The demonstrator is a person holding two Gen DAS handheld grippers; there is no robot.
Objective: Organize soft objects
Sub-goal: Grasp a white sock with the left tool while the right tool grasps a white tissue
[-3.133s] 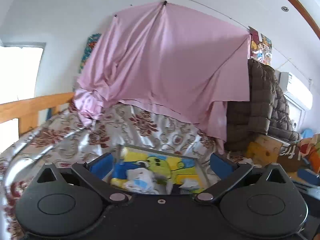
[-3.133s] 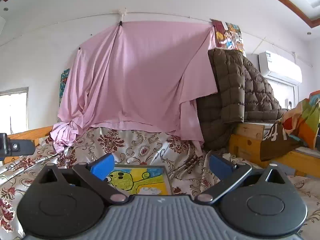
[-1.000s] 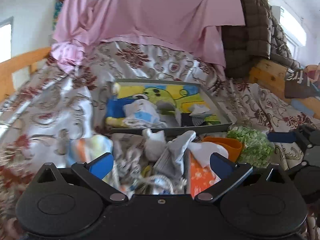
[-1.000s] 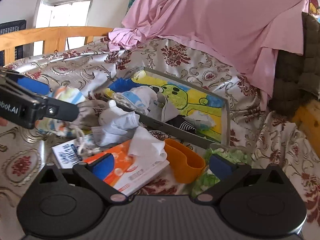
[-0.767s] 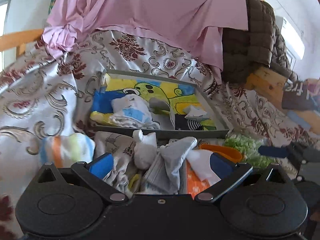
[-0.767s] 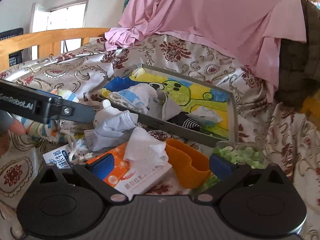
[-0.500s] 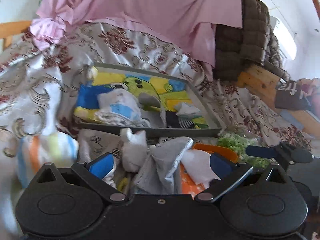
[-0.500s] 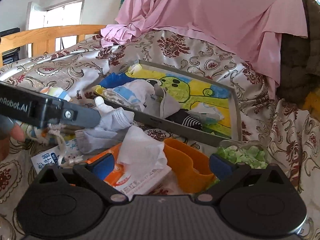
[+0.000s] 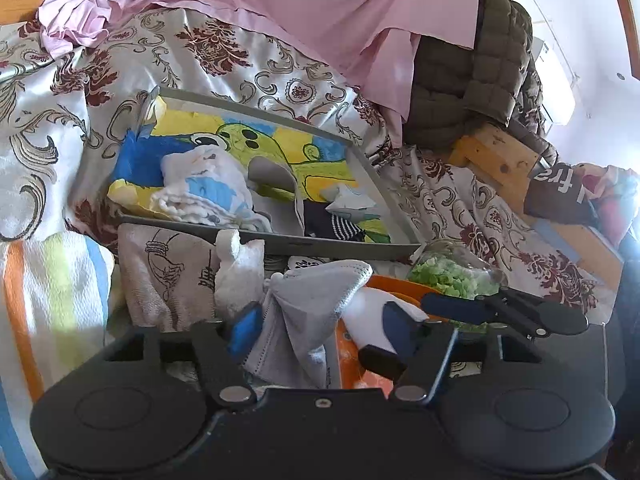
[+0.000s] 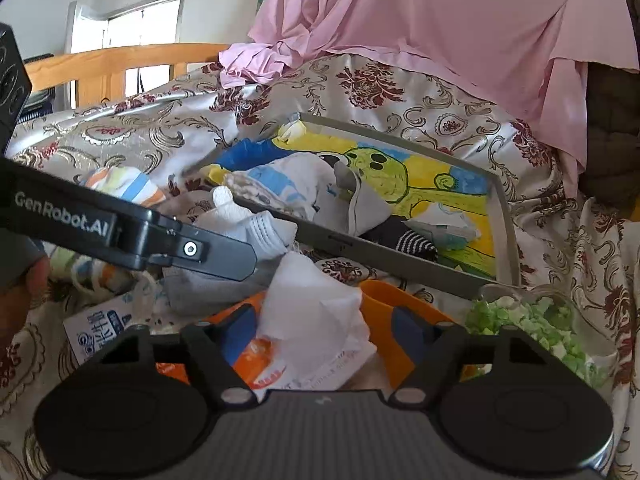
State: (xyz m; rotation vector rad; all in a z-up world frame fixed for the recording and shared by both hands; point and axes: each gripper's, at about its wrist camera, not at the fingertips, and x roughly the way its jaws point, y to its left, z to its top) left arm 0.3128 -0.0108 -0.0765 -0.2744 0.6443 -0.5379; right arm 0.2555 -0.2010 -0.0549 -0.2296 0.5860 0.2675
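Observation:
A grey tray [image 9: 320, 246] with a yellow-green cartoon lining lies on the bed and holds a white-and-blue cloth [image 9: 208, 194], a grey piece and striped socks [image 9: 340, 230]. In front of it lie soft things. My left gripper [image 9: 316, 326] is open, its fingers on either side of a grey face mask [image 9: 308, 312]. My right gripper [image 10: 324, 334] is open around a white tissue [image 10: 312, 316] that sticks out of an orange tissue pack [image 10: 256, 356]. The left gripper's arm [image 10: 120, 228] crosses the right wrist view.
An orange plastic holder [image 10: 400, 312] and a clear bag of green bits [image 10: 532, 324] lie right of the pile. A striped towel [image 9: 48, 288] and a beige printed cloth [image 9: 168, 276] lie left. A wooden bed rail [image 10: 120, 60], pink sheet and brown jacket [image 9: 480, 76] stand behind.
Both grippers have dropped from facing the wall to the pile in front of the tray. Their fingers have narrowed, the left around the grey mask, the right around the white tissue.

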